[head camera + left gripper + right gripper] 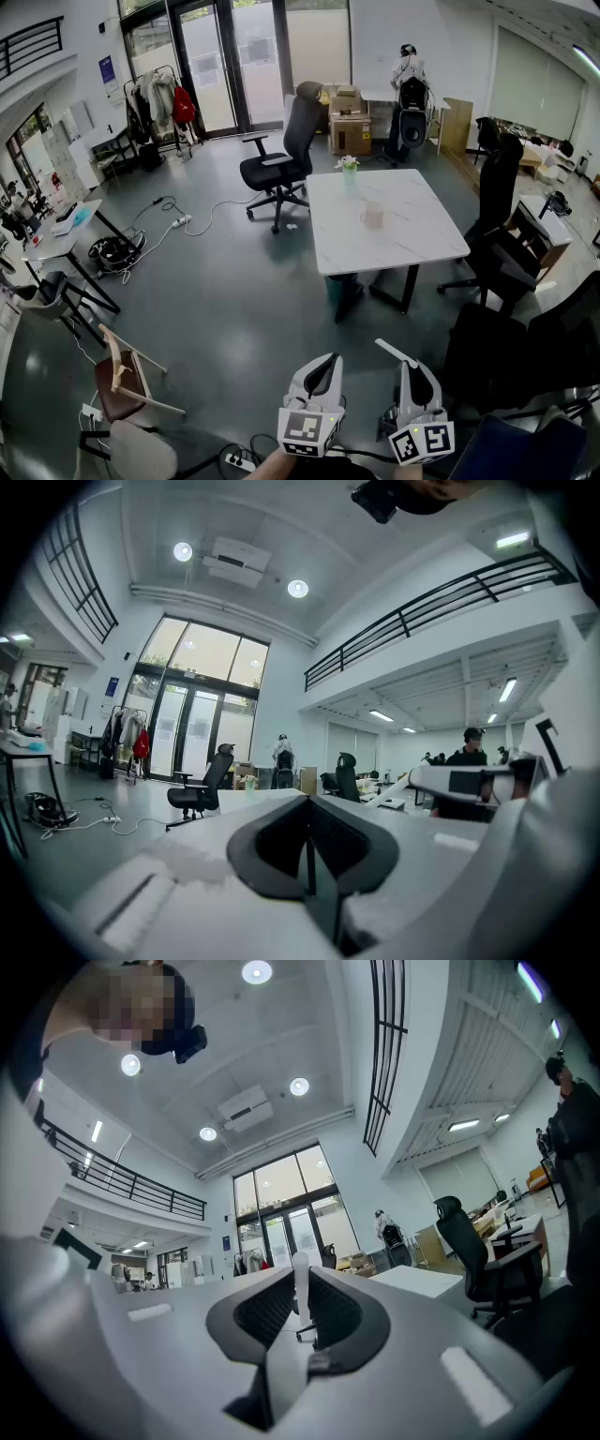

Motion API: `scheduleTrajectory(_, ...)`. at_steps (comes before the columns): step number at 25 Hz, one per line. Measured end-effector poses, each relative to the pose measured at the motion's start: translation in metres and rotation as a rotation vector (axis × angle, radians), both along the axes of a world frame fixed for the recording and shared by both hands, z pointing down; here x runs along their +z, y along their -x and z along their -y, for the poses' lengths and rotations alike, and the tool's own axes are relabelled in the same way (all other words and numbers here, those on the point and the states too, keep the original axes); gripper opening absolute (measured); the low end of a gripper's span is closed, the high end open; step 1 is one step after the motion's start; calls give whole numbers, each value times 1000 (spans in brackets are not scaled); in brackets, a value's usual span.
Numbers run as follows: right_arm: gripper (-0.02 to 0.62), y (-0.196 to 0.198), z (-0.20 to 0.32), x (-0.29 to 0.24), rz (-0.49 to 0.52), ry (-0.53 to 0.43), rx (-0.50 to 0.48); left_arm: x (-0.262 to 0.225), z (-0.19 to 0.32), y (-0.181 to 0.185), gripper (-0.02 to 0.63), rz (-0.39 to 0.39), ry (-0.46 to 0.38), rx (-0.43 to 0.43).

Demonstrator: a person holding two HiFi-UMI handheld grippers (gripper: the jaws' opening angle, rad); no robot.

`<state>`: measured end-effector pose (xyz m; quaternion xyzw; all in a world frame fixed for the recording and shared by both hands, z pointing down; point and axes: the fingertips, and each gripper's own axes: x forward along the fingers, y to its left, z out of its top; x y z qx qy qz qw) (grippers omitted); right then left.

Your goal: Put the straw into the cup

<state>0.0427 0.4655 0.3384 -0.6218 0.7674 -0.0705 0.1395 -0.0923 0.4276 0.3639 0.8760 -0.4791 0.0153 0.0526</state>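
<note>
A pale cup [372,216] stands near the middle of the white marble table [422,248], far ahead of both grippers. My right gripper [406,364] is low in the head view, shut on a white straw [388,348] whose end pokes out up and to the left. In the right gripper view the straw [300,1283] stands upright between the closed jaws of that gripper [302,1314]. My left gripper [328,360] is beside it on the left, shut with nothing held; its own view shows that gripper [309,855] with jaws pressed together.
A small vase with a plant [349,170] sits at the table's far edge. Black office chairs [284,150] [502,239] stand around the table. A wooden chair [122,375] and floor cables [173,220] lie to the left. A person [408,80] stands far back.
</note>
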Motion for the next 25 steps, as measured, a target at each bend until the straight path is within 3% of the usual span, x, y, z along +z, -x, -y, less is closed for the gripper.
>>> scheduleTrajectory(15,46,-12,16,15,18,31,-31,17,8,-6,2,7,32,-50)
scheduleTrajectory(25,46,-24,96,32,8,48,-33,33,91,-13,2,16,45,-69)
